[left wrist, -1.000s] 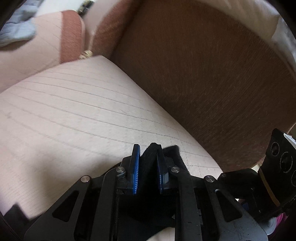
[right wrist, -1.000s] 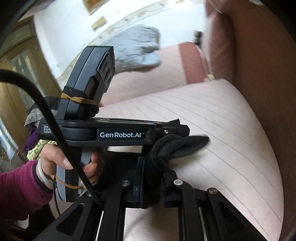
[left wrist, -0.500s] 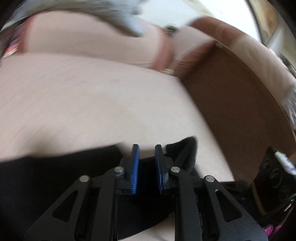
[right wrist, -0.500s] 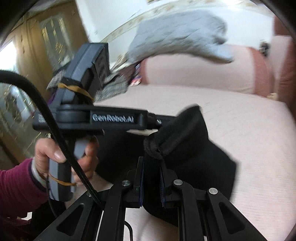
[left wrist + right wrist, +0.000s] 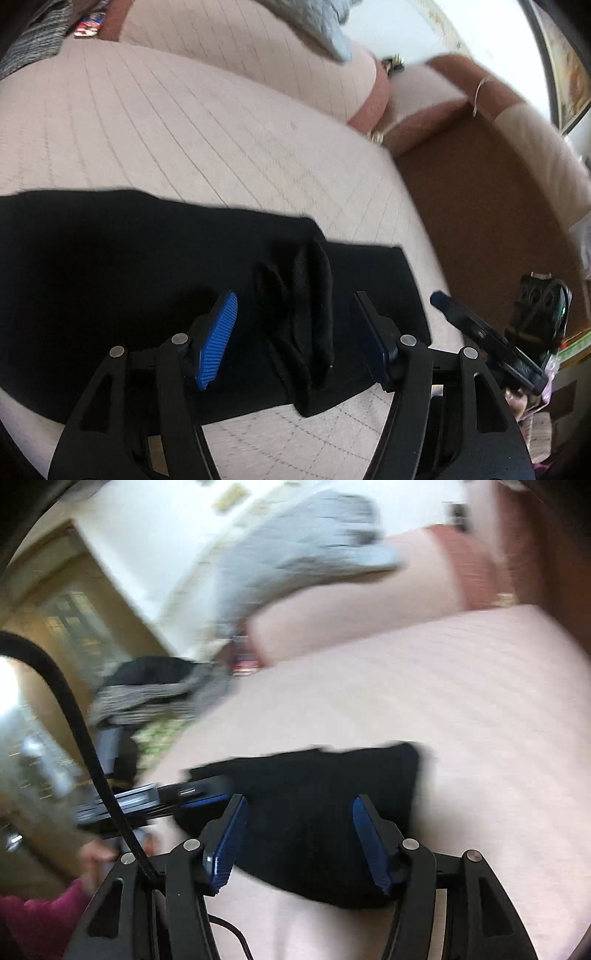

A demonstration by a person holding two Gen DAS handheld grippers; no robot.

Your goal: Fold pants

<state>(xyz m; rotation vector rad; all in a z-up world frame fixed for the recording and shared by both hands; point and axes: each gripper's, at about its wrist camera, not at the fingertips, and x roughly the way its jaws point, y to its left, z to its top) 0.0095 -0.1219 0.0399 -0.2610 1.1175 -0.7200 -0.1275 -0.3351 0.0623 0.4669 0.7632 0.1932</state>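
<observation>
The black pants (image 5: 110,266) lie flat across the pink quilted sofa seat (image 5: 184,122), with a bunched ridge of cloth (image 5: 306,317) standing up at their near edge. My left gripper (image 5: 295,321) hovers over that ridge, its jaws opening wide; the ridge sits between the blue pads (image 5: 218,339) and touches neither. In the blurred right wrist view the pants (image 5: 325,786) also lie on the seat. My right gripper (image 5: 299,827) is opening above their edge, pads clear of the cloth. The other gripper (image 5: 155,797) shows at the left of that view.
A grey garment (image 5: 295,546) is draped over the sofa's pink armrest (image 5: 351,602). The brown sofa back (image 5: 491,206) rises on the right. More clothes (image 5: 147,690) are piled beyond the seat's end. A hand in a magenta sleeve (image 5: 37,919) holds the left tool.
Both grippers carried the pinched pants edge over and down onto the seat, then let go; their jaws now stand apart. The pants went from a held bunch to lying spread.
</observation>
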